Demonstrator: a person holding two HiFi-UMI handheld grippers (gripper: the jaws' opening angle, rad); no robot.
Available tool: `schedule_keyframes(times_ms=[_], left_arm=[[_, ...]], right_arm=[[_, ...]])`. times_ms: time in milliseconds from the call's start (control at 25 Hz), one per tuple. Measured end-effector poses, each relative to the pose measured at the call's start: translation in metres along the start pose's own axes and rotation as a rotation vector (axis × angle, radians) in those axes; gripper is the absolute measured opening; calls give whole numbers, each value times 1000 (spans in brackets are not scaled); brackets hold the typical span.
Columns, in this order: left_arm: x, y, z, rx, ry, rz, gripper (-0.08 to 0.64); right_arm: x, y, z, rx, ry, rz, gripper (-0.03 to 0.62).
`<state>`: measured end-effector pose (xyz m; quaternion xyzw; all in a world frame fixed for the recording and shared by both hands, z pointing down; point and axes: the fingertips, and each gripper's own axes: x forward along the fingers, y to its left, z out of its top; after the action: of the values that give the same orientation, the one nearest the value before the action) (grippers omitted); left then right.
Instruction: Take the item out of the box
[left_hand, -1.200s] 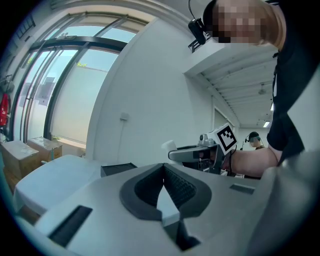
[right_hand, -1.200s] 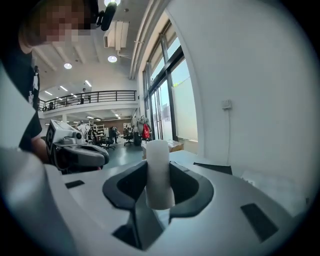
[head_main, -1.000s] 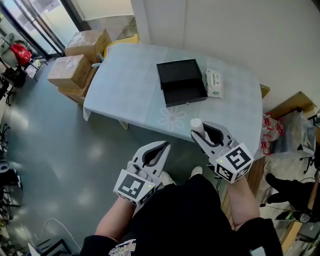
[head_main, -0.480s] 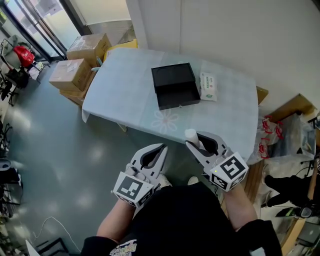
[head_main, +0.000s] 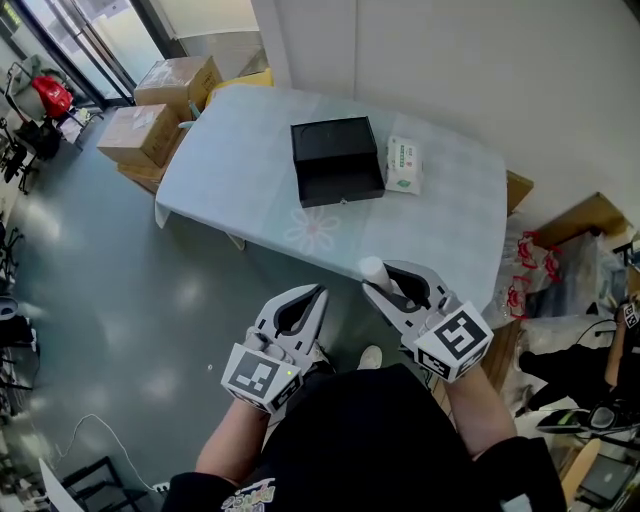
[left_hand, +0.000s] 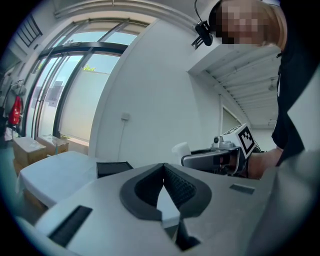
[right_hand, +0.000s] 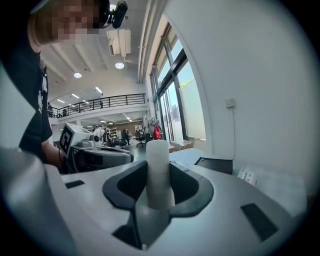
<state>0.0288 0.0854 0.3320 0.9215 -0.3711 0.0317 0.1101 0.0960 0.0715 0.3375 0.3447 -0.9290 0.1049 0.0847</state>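
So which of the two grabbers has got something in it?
The right gripper. A white cylinder stands clamped between its jaws. The left gripper has its jaws together at the tips, with nothing between them.

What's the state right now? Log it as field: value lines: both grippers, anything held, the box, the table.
left gripper: jaws together, nothing between them
right gripper: closed on a white cylinder that sticks out past the jaw tips
black box: open, on the table, well away from both grippers
wipes pack: on the table, just right of the box
table: light blue top with a flower print
cardboard boxes: on the floor at the table's far left end
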Motion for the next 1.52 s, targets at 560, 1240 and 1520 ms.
schedule_keyframes(times_ms=[560, 1240, 1520], left_arm=[[0, -37, -18, -5, 7, 54, 9], [-1, -56, -14, 18, 11, 57, 9], [-3, -54, -17, 15, 12, 57, 9]], right_arm=[[-33, 3, -18, 2, 5, 54, 140], [-49, 6, -13, 8, -20, 77, 140], [-47, 9, -15, 7, -23, 78, 140]])
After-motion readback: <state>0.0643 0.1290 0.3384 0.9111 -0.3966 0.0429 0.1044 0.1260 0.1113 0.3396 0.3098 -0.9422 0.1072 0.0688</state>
